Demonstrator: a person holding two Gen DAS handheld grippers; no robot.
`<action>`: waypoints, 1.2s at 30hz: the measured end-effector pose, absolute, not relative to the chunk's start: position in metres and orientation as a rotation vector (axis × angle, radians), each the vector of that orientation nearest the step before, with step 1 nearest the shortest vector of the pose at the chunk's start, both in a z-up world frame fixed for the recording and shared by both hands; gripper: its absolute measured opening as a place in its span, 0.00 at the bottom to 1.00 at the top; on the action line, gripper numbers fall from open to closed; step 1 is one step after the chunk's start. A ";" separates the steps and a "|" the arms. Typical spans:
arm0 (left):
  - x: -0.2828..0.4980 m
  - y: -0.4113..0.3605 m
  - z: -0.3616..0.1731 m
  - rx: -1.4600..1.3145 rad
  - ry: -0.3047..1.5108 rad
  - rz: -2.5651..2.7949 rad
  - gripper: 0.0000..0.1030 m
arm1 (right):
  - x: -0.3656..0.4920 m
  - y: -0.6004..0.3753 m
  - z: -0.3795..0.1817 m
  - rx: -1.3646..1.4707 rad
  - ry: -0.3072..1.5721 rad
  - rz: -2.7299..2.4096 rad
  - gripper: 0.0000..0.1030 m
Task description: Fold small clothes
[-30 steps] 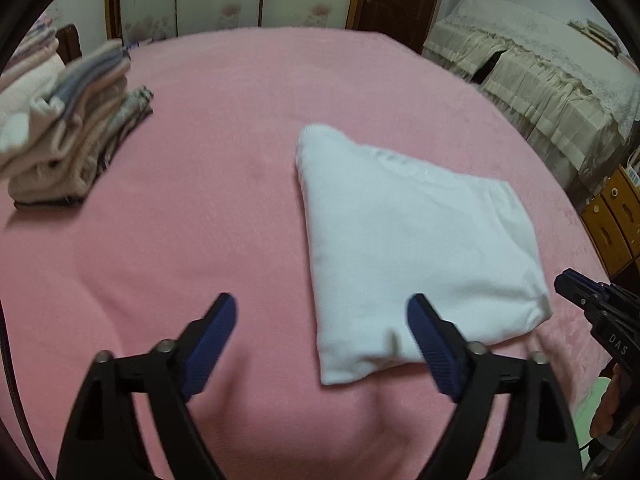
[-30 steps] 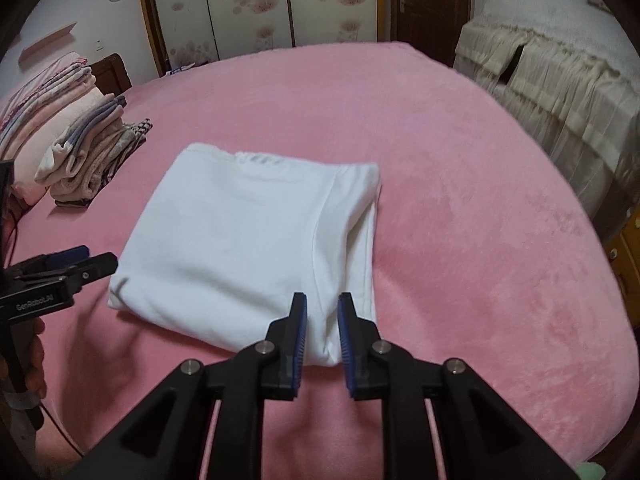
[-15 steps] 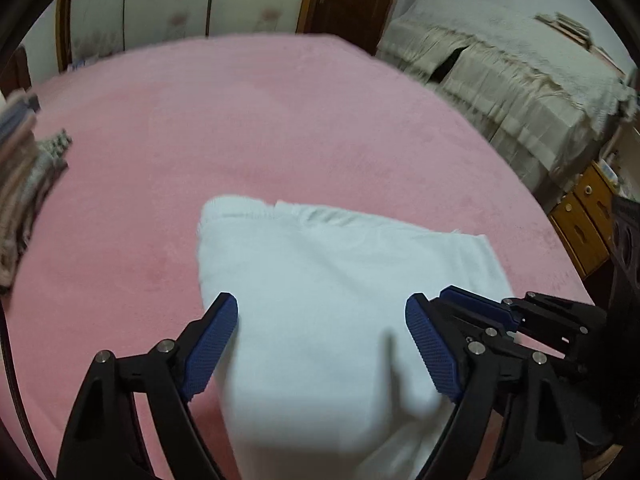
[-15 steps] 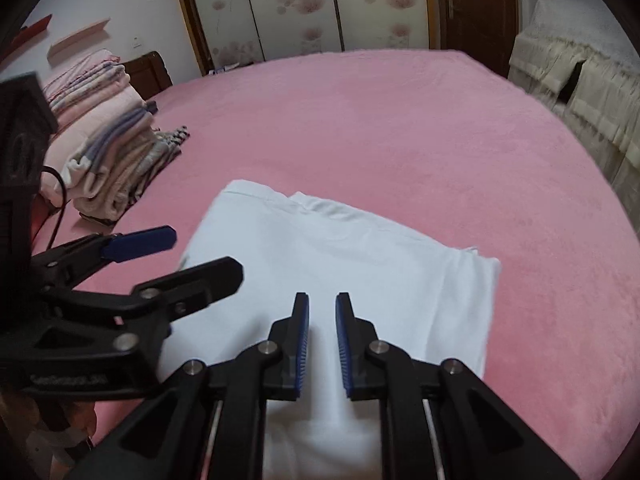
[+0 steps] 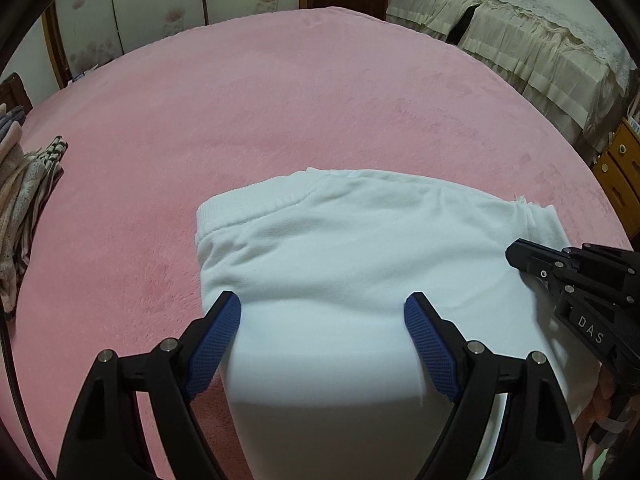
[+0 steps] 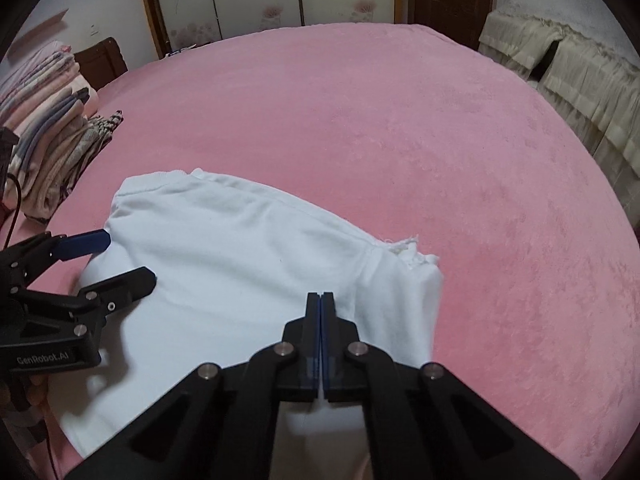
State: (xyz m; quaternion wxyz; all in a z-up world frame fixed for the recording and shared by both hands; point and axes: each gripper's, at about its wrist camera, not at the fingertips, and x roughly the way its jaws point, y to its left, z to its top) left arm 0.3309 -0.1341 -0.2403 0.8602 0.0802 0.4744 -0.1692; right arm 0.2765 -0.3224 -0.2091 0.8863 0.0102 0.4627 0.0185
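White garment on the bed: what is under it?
The white garment lies on the pink blanket, which shows all around its far and side edges. Whatever lies directly beneath the cloth is covered, and its near edge is hidden behind the grippers.

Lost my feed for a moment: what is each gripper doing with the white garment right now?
Left gripper: open, jaws wide over the white garment, not pinching it.
Right gripper: shut, over the garment; whether it pinches any cloth cannot be told.
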 end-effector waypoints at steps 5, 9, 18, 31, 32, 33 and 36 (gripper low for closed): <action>0.324 -0.133 -0.246 0.184 0.948 -0.347 0.82 | 0.275 -0.326 -0.213 0.051 0.945 0.042 0.00; 0.319 -0.132 -0.248 0.180 0.931 -0.343 0.82 | 0.276 -0.328 -0.211 0.069 0.943 0.045 0.00; 0.308 -0.126 -0.215 0.124 1.013 -0.265 0.87 | 0.260 -0.326 -0.179 0.082 0.950 0.024 0.04; 0.247 -0.099 -0.171 0.150 0.969 -0.199 1.00 | 0.190 -0.337 -0.132 0.052 0.888 0.028 0.45; 0.244 -0.096 -0.169 0.136 0.972 -0.198 1.00 | 0.186 -0.338 -0.131 0.055 0.890 0.030 0.46; 0.242 -0.093 -0.167 0.126 0.973 -0.199 1.00 | 0.183 -0.339 -0.130 0.058 0.892 0.034 0.47; 0.235 -0.086 -0.166 0.097 0.986 -0.211 1.00 | 0.173 -0.342 -0.129 0.067 0.901 0.053 0.59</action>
